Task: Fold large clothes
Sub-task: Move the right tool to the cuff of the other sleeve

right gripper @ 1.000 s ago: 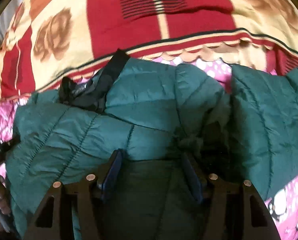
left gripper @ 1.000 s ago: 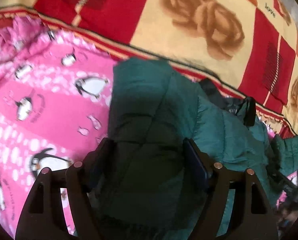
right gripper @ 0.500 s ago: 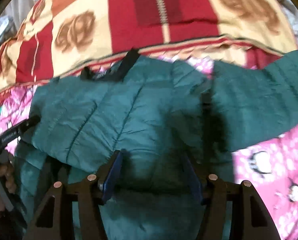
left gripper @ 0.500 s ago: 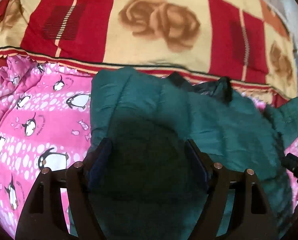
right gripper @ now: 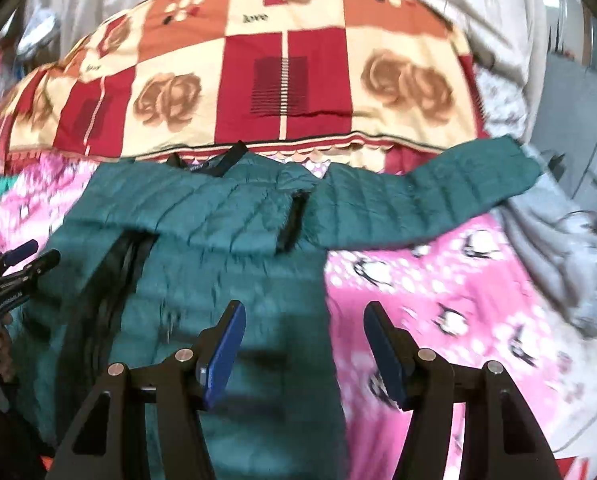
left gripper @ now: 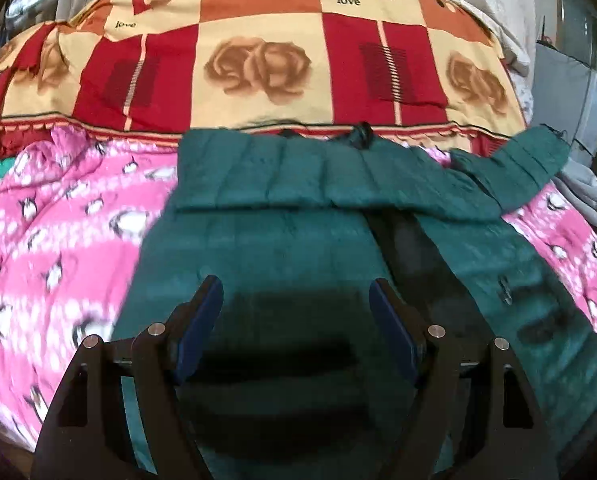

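Rose-patterned quilt [left gripper: 258,64] spans the back, pink penguin blanket [right gripper: 458,288] open at right; green puffer jacket [left gripper: 266,240] lies flat across it, one sleeve [right gripper: 438,192] reaching the edge; left gripper [left gripper: 296,300] and right gripper [right gripper: 302,324] jaws apart, empty; hem hidden

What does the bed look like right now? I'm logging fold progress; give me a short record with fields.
garment: green jacket, lying on the pink blanket
left sleeve: folded across the chest
right sleeve: spread out sideways, not yet folded
front: unzipped, dark lining showing
left claw: open, nothing held
right claw: open, nothing held
behind: rose quilt
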`<state>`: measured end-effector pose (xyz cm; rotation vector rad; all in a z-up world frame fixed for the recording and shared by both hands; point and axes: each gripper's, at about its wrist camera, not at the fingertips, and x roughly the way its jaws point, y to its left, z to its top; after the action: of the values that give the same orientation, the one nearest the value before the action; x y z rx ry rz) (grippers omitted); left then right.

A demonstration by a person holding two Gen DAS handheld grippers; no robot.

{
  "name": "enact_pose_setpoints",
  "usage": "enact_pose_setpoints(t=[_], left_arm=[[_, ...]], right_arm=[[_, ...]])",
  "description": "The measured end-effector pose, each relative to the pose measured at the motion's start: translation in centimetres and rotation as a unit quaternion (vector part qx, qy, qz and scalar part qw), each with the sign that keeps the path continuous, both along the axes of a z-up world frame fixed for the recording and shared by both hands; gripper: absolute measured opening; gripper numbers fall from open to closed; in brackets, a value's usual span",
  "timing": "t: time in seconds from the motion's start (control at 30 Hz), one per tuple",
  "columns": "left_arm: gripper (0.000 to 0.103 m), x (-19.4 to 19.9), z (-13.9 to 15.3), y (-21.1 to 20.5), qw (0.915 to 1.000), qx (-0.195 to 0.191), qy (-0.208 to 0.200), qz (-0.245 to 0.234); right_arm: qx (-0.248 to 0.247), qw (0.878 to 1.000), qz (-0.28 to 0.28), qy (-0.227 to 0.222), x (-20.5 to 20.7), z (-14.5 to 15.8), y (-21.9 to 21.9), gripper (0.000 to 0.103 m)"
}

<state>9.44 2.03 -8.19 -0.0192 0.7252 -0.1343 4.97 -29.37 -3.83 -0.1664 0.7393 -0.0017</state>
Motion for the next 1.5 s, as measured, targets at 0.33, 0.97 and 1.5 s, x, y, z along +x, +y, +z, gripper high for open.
enact_pose_setpoints(t=[0.33, 0.97, 1.5], left_arm=[[0.076, -1.2, -1.1, -1.2, 0.9998, 0.016, 0.005, -0.006], [0.076, -1.7, -0.3, -1.5, 0.9997, 0.016, -0.018, -0.008], [0.086, 1.0, -1.4, -2.3, 0.9992, -0.035, 0.014, -0.014]], right_arm=[[-0.031, 0.999, -0.017, 0.031, -5.0, -2.0, -0.3, 0.060], [-0.006, 0.997, -0.047, 0.056, -3.6, -2.3, -3.0, 0.060], [0.106, 0.981, -0.161, -0.024, 10.4, 4.8, -23.1, 0.060]])
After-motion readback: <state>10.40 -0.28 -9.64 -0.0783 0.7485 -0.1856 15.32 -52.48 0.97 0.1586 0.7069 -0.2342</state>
